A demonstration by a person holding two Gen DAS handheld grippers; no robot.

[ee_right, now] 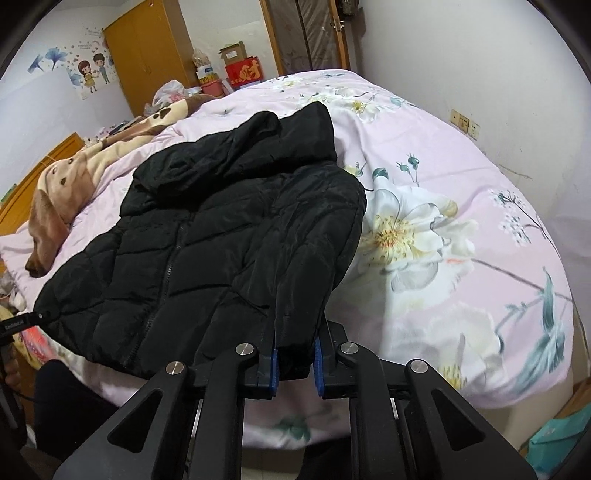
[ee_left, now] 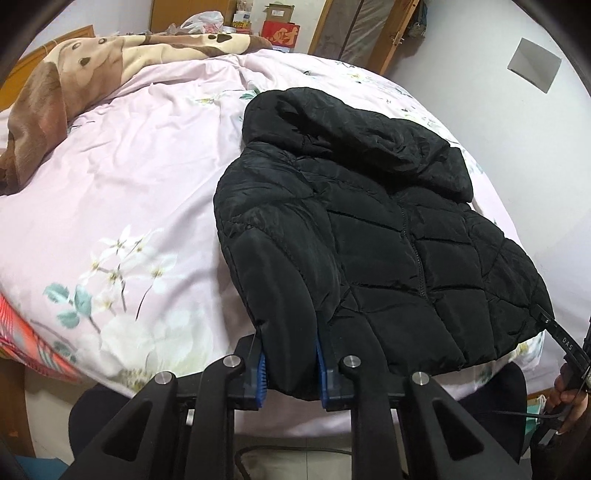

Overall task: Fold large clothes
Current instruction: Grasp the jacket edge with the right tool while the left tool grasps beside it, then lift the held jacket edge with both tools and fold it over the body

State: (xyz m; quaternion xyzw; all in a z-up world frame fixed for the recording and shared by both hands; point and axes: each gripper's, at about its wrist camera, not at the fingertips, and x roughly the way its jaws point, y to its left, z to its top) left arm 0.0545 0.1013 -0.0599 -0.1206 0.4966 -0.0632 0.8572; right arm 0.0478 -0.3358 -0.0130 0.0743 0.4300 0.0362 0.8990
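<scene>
A black quilted hooded jacket (ee_left: 388, 236) lies front up on the pink floral bedspread (ee_left: 129, 184), hood away from me, zip closed. Its sleeves are folded along the body. My left gripper (ee_left: 290, 365) is shut on the cuff of the jacket's left-hand sleeve (ee_left: 280, 288) at the near edge of the bed. In the right wrist view the jacket (ee_right: 207, 240) fills the left half, and my right gripper (ee_right: 295, 363) is shut on the cuff of the other sleeve (ee_right: 306, 280). The right gripper's tip also shows in the left wrist view (ee_left: 565, 343).
A brown and cream dog-print blanket (ee_left: 74, 74) lies bunched at the head of the bed. Boxes and a plastic bag (ee_left: 277, 26) stand beyond it by a wooden wardrobe (ee_right: 147, 48). The white wall (ee_right: 480, 74) runs along the bed's right side.
</scene>
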